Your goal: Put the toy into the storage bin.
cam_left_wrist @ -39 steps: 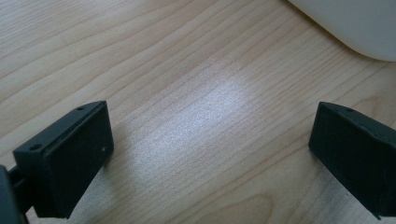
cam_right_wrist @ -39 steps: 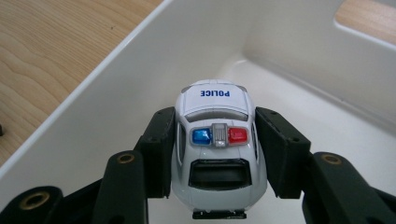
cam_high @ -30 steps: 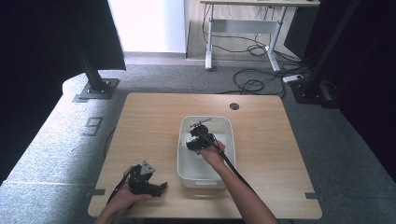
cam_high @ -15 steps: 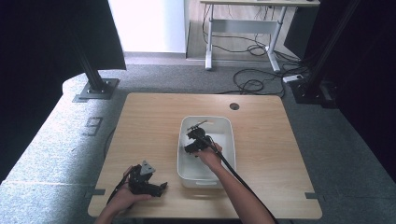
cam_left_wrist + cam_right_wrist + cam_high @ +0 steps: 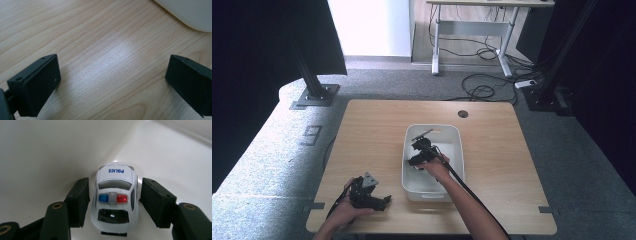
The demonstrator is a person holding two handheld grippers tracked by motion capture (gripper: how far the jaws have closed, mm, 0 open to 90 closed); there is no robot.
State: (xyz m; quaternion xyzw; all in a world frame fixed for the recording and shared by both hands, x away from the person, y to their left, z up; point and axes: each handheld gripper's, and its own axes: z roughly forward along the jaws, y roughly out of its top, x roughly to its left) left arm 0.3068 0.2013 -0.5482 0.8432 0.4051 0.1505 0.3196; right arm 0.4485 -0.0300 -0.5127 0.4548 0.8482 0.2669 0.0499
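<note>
While the toy police car (image 5: 115, 200) sits on the floor of the white bin (image 5: 455, 150), close against one of its walls, the right gripper (image 5: 113, 203) is placed around it with its jaws apart; they have just been opening, and a small gap is seen on each side, so the car is not pressed. Judged from this, the car is being set down. For a clean release, the jaws should be spread a little more and the gripper drawn straight back along the car's length, so that neither pad drags it or tips it against the bin wall. The left gripper (image 5: 112, 82) is held low over the wooden counter (image 5: 372, 130), just beside the bin's near corner, its jaws wide apart with nothing between them.
</note>
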